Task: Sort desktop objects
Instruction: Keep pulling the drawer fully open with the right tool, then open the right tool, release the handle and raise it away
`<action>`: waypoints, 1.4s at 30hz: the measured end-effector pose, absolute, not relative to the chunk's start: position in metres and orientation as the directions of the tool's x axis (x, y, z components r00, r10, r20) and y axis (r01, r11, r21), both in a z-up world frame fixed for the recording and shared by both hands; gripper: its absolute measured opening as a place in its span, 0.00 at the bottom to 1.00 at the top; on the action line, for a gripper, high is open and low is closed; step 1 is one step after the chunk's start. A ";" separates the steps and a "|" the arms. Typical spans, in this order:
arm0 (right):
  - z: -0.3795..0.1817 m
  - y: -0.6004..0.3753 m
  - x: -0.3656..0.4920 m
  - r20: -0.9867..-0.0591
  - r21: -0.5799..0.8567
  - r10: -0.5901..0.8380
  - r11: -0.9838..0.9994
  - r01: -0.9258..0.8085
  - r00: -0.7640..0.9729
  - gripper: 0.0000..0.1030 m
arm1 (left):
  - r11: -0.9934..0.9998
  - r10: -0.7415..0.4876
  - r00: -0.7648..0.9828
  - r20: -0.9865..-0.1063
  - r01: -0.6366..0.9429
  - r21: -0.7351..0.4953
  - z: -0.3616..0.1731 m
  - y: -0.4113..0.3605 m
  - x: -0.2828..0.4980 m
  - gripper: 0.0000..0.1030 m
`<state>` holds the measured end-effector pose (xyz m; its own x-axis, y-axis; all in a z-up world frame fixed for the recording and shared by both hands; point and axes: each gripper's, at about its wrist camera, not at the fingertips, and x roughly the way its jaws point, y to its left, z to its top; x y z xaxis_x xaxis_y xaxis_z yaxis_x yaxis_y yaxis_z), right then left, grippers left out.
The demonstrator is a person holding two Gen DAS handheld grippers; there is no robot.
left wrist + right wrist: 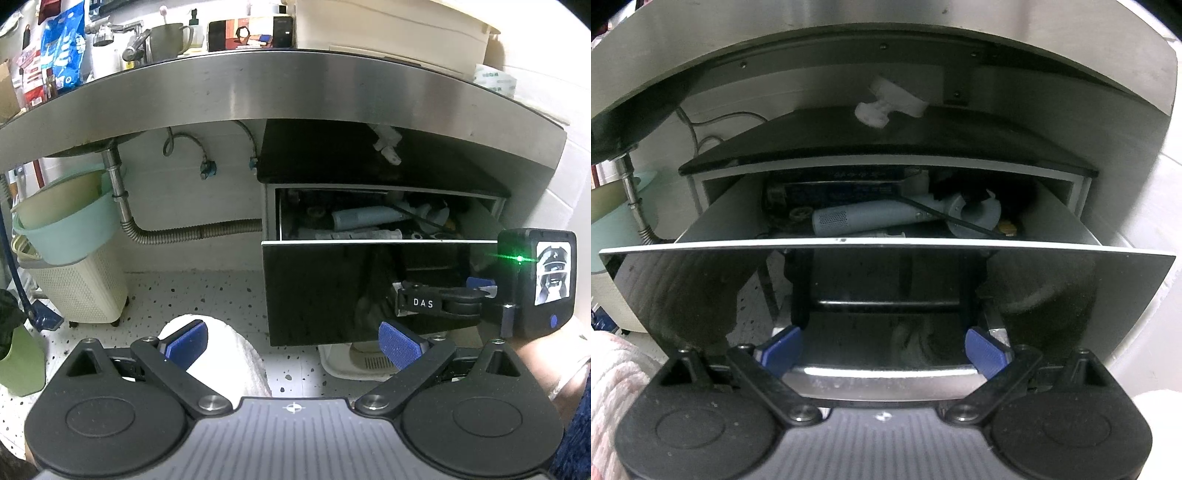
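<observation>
A black glossy drawer (332,291) under the steel counter stands pulled open, full of clutter including a pale blue tube-shaped device (364,218). In the right wrist view the drawer front (701,288) fills the frame and the blue device (864,219) lies inside. My right gripper (882,350) is open, its blue pads (984,352) wide apart right at the drawer front's lower edge. The right gripper also shows in the left wrist view (476,291), against the drawer's right side. My left gripper (291,343) is open and empty, back from the drawer, over a white towel (229,354).
A steel counter edge (295,88) runs above. A teal basin (66,221) sits on a cream perforated bin (81,288) at left, beside a drain pipe (166,232). A white tray (354,362) lies on the speckled floor under the drawer.
</observation>
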<state>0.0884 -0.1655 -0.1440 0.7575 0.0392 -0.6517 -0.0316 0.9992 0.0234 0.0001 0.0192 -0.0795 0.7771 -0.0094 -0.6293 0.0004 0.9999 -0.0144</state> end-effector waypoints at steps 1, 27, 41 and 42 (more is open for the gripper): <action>-0.144 -0.166 0.088 -0.652 0.023 0.040 0.999 -0.032 0.757 0.93 | 1.000 -0.009 0.777 -0.629 0.000 -0.014 -0.079 0.019 0.000 0.97; -0.145 -0.167 0.096 -0.685 0.028 0.047 0.999 -0.038 0.727 0.93 | 1.000 -0.010 0.775 -0.632 -0.003 -0.019 -0.080 0.017 0.000 0.97; -0.142 -0.168 0.106 -0.734 0.032 0.049 0.999 -0.037 0.678 0.93 | 0.999 -0.013 0.774 -0.634 -0.012 -0.035 -0.080 0.018 0.003 0.97; -0.142 -0.168 0.108 -0.736 0.033 0.050 0.999 -0.038 0.675 0.93 | 0.999 -0.013 0.775 -0.632 -0.012 -0.035 -0.080 0.018 0.003 0.97</action>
